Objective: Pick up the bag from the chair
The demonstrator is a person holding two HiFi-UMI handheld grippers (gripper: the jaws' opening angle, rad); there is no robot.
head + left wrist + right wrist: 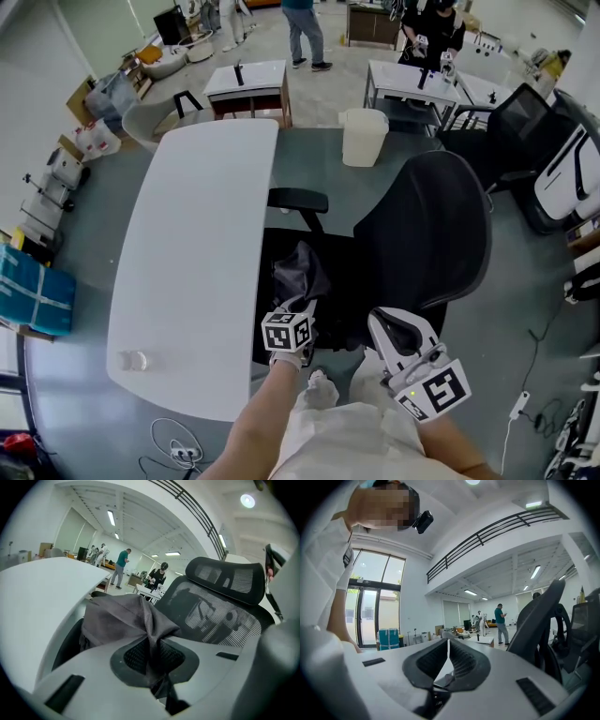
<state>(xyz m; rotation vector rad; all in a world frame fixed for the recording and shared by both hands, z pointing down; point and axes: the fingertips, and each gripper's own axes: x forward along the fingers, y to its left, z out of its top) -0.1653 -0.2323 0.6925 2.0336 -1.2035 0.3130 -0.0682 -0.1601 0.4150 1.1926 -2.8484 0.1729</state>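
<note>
My left tongs (152, 641), clamped on a bunched fold, hide the bag's (124, 616) lower part. It is dark grey crumpled cloth over the chair (422, 234) seat, beside the desk (187, 262). My right tongs (448, 645) are closed, empty.

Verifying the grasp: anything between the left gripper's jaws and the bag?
Nothing. In the left gripper view the left gripper is shut straight on a fold of the grey bag.

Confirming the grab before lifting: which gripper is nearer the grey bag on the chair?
Left. The left gripper is shut on a fold of the bag over the chair seat. The right gripper, shut and empty, hangs to the bag's right, apart from it.
</note>
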